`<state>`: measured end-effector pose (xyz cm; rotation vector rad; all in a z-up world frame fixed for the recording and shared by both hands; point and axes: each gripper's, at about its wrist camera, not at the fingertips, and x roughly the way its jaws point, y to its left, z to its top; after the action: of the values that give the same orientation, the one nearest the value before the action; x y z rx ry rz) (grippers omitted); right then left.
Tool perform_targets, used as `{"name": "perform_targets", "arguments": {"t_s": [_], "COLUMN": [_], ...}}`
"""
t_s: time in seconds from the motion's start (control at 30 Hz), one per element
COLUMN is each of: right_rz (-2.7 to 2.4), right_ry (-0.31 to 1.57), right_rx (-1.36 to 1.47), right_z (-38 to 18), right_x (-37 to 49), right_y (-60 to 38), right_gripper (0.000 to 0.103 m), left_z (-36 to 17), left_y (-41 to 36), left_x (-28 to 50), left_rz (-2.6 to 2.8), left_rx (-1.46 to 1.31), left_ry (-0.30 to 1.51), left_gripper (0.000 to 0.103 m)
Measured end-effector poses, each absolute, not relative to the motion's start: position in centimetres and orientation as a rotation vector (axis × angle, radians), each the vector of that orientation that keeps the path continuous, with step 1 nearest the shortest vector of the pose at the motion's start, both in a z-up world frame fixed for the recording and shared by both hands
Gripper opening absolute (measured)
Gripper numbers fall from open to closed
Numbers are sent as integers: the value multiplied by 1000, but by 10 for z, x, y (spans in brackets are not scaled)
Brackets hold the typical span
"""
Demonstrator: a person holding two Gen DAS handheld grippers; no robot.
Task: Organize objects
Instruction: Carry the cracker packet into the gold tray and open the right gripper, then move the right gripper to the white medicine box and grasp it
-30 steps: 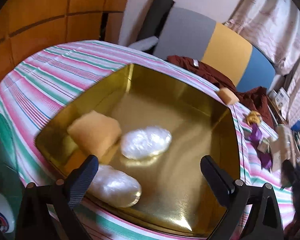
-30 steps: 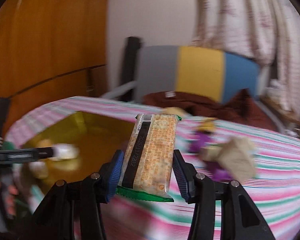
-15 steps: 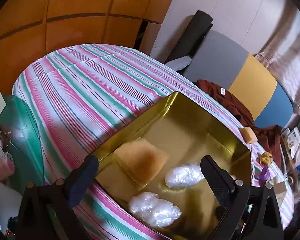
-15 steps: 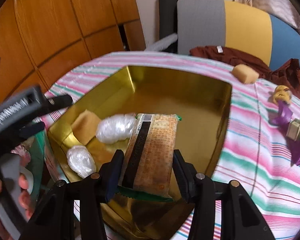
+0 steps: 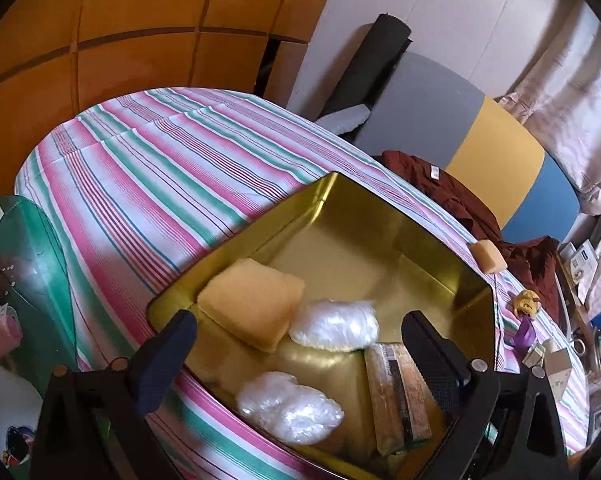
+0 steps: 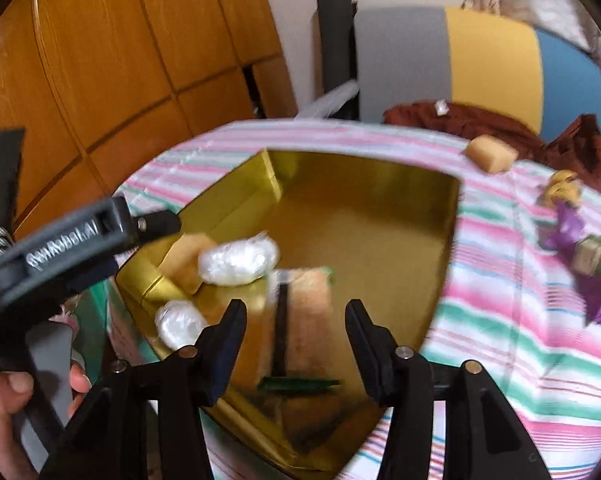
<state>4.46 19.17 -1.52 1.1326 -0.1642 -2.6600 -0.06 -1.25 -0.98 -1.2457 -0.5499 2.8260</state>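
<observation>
A gold tin (image 5: 324,184) sits on the striped tablecloth (image 5: 148,168). Inside it lie a yellow sponge (image 5: 252,308), two clear-wrapped bundles (image 5: 334,326) (image 5: 288,406) and a cracker packet (image 5: 398,392). My left gripper (image 5: 298,320) stands open over the tin's near edge with nothing between its fingers. In the right wrist view my right gripper (image 6: 295,312) hangs over the tin (image 6: 380,168). Its jaws are opening, and the blurred cracker packet (image 6: 304,320) sits between them with a gap on each side.
A small sponge (image 6: 490,154), a purple-and-yellow toy (image 6: 568,216) and a small box (image 5: 556,364) lie on the cloth right of the tin. A brown garment (image 5: 452,188) is draped at the far edge. A hand (image 6: 4,400) holds the left tool beside the tin.
The right gripper came down over the tin with the cracker packet clamped, then loosened; the packet now lies free in the tin. The left view pulled back, showing more cloth.
</observation>
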Motion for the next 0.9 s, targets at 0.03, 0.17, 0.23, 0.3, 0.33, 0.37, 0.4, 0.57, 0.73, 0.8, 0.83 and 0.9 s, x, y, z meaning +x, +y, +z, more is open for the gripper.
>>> {"name": "perform_targets", "arguments": {"t_s": [0.03,0.17,0.23,0.3,0.33,0.37,0.4,0.57,0.73,0.8,0.83,0.9], "right_rz": [-2682,-2778,-2812,-2830,-2838,-2841,-2843,-2920,-3028,-3079,-3118,-3186], "right_ry": [-161,-175,-210,-267,-306,-348,-394,-510,-692,-755,-764,-782], "right_rx": [1116,1093,1126,1179,1206,1233,1262,1276,1172,1091,1044,964], "right_z": [-12,-7,-14,-22,-27,-33,-39,-54,-38,-25,-17,-3], "right_x": [47,61,68,75,80,84,89,112,121,121,119,114], "right_y": [197,227,247,269,281,293,305,359,424,449,461,482], "right_gripper": [52,52,52,52,52,52,52,52,52,52,52,52], "left_z": [-10,-8,-5,-3,-3,-3,-4,-4,-2,0,0,0], "left_y": [-10,11,27,43,53,58,65,99,129,136,140,148], "left_x": [0,4,8,12,16,17,19,35,53,58,60,66], "left_rz": [2818,2727,2683,2639,2609,2588,2560,2442,2374,2365,2355,2342], "left_rx": [-1244,-1203,-1185,-1163,-1155,-1154,-1154,-1145,-1119,-1110,-1107,-1103], "left_ry": [-544,-494,-437,-377,-342,-325,-308,-229,-142,-124,-116,-103], "left_gripper": [103,103,103,103,103,103,103,103,103,103,103,103]}}
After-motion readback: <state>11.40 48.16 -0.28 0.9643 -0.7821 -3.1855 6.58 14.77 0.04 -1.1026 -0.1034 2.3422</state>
